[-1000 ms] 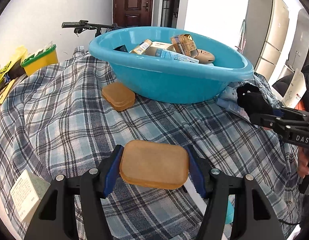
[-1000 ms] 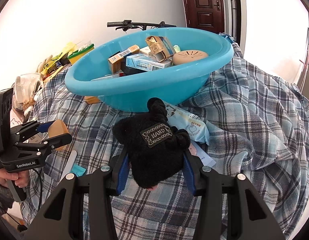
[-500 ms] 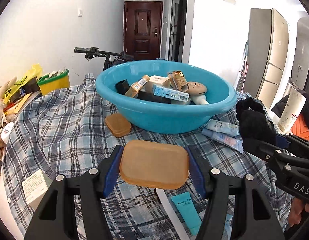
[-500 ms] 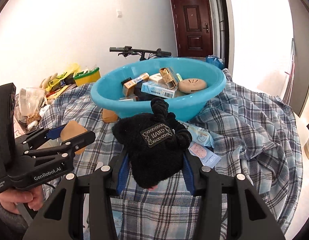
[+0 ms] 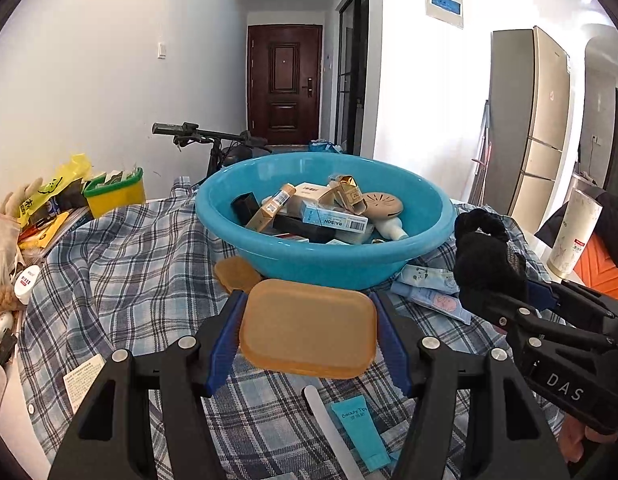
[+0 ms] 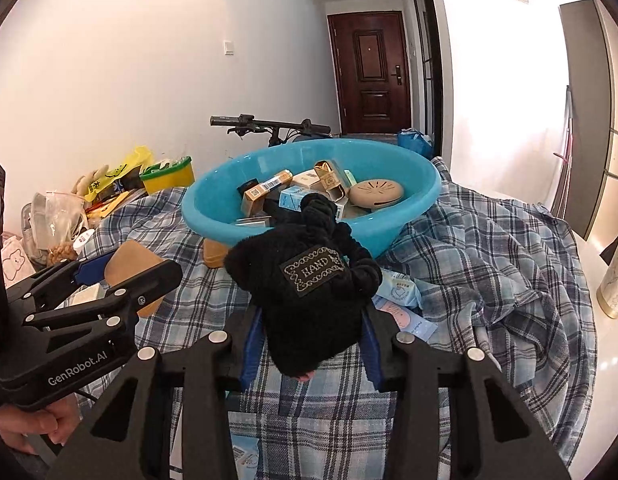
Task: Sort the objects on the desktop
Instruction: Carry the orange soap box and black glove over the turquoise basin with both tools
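Both hands are loaded and both are lined up on the same target, the blue basin [image 5: 321,256] dead ahead on the plaid cloth [image 5: 141,264]. The left gripper [image 5: 309,330] is pinching a tan rounded-rectangle lid [image 5: 309,328] by its two short ends, flat and level, its long side running across the view from pad to pad. The right gripper [image 6: 311,340] has its jaws clamped on a black plush pouch [image 6: 305,296] with a "HAND" patch, the soft body bulging up and forward out of the pads. Here's the relation that matters: from either camera the basin sits straight forward and slightly above the held item, with its near rim directly beyond the lid in the left wrist view and just behind the pouch's knotted top in the right wrist view. The right gripper looks the closer of the two, since the pouch already overlaps the basin's near wall, while the lid seems to stop short of it. The two tools ride side by side, the left one showing at the left edge of the right wrist view [image 6: 121,276] and the right one at the right edge of the left wrist view [image 5: 509,292], near but not touching. The basin is already heaped with small boxes [image 5: 333,220] and a round beige case [image 5: 379,208], so I'd judge each drop needs to clear the rim first. A second tan lid [image 5: 237,274] lies on the cloth against the basin's foot.
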`<state>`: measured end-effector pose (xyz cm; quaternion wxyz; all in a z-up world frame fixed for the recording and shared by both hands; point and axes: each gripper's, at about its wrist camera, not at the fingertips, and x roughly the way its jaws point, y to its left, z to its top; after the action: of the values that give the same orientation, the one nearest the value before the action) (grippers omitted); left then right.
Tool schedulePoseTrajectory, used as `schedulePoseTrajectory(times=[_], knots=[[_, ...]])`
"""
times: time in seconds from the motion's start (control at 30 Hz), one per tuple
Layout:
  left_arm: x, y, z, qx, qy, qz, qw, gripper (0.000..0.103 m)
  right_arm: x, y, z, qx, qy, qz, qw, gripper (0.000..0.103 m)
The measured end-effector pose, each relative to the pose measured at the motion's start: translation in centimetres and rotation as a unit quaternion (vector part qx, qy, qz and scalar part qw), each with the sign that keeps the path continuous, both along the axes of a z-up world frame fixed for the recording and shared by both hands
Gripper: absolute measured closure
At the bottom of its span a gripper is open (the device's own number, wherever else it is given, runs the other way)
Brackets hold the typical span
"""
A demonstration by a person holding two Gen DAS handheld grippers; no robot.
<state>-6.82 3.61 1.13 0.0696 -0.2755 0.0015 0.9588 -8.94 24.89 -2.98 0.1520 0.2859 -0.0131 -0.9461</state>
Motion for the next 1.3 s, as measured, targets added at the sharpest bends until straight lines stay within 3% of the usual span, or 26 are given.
schedulePoseTrajectory(times=[0.2, 0.43, 0.6, 0.9, 1.03, 1.3], knots=[[0.0, 0.1, 2.1, -0.008, 0.029, -0.006, 0.9995, 0.038, 0.1, 0.1, 1.9, 0.004, 0.024, 0.000, 1.000, 0.063], [-0.4, 0.1, 7.9, -0.028, 0.105, -0.010, 0.9940, 0.038, -0.1, 0.0, 7.0, 0.029, 0.095, 0.000, 0.995, 0.063], [-0.5, 0.0, 11.4, 0.003, 0.133, -0.021, 0.9909, 0.038, 0.2, 0.6, 11.2, 0.005, 0.148, -0.018, 0.989, 0.063], [2.1, -0.6, 17.0, 0.030, 0.213, -0.012, 0.9765, 0.038, 2.1, 0.4, 16.3, -0.020, 0.212, -0.024, 0.977, 0.063], [3.1, -1.4, 18.6, 0.036, 0.236, 0.000, 0.9710, 0.038, 2.9, 0.0, 17.7, -0.016, 0.238, -0.025, 0.971, 0.063], [3.9, -1.8, 19.1, 0.037, 0.240, -0.001, 0.9701, 0.038, 3.9, 0.1, 17.7, -0.017, 0.246, -0.022, 0.969, 0.063]])
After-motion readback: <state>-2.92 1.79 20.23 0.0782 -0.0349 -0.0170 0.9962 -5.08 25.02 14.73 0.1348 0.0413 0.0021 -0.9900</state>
